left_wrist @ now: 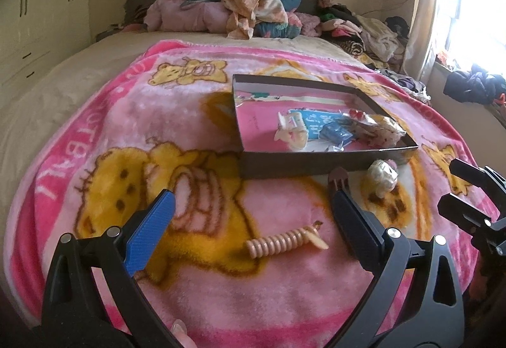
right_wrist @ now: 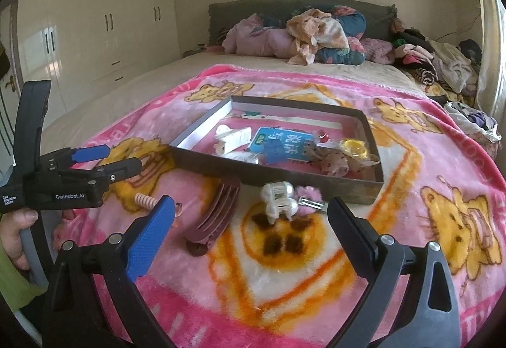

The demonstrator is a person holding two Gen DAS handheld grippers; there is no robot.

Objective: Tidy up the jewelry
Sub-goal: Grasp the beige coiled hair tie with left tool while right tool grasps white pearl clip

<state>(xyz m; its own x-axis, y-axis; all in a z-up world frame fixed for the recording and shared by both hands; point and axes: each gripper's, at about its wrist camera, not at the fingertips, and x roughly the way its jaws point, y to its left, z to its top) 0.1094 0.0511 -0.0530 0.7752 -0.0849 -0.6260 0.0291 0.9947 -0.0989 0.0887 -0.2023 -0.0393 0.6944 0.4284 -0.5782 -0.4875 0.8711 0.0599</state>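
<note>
A shallow dark box (left_wrist: 284, 169) (right_wrist: 373, 139) lies on the pink blanket and holds a white clip (right_wrist: 232, 139), a blue card (right_wrist: 278, 142) and several small items. My left gripper (left_wrist: 253, 209) is open and empty above a pink spiral hair tie (left_wrist: 284, 242), which also shows in the right wrist view (right_wrist: 145, 200). My right gripper (right_wrist: 251, 221) is open and empty, just behind a maroon claw clip (right_wrist: 215, 218), a pearl-white claw clip (right_wrist: 280, 201) and a pink fluffy clip (right_wrist: 308, 198). The pearl clip also shows in the left wrist view (left_wrist: 382, 179).
The pink bear-print blanket (left_wrist: 158, 133) covers a beige bed. Piled clothes and pillows (right_wrist: 316, 32) lie at the headboard and along the right side. White wardrobes (right_wrist: 95, 16) stand at the left. A bright window (left_wrist: 468, 0) is at the right.
</note>
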